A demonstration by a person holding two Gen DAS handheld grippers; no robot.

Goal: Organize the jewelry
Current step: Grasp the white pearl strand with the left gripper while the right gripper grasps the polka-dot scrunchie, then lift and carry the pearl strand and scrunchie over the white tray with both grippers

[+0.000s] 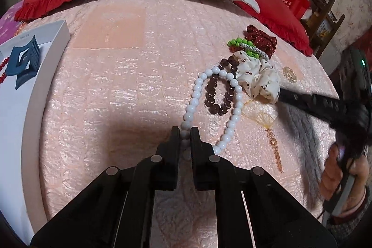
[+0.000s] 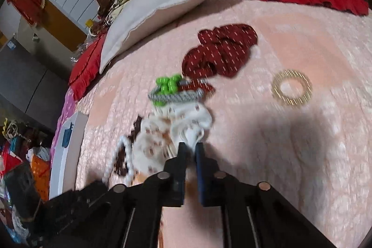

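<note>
Both grippers are clamped: the left gripper [image 1: 185, 131], at lower centre of its view, pinches the white bead necklace [image 1: 194, 99] lying on the pink bedspread [image 1: 111, 85]; the right gripper [image 2: 190, 147] nips the cream dotted scrunchie [image 2: 162, 138] just ahead of its tips.

Glossy white bead necklace [image 1: 193, 101], cloth scrunchie [image 1: 260, 78], sheeny quilted bedspread [image 1: 116, 76]

Evenly lit from above, soft and indoor. Sharp in the left wrist view, with sheen on the pink bedspread [image 1: 121, 76] and a dark shadow [image 1: 130, 131] just ahead of the fingers. Smeared by motion blur in the right wrist view, beads and ring [image 2: 291, 87] streaked. Bowed and blackened at every corner by fisheye distortion.
</note>
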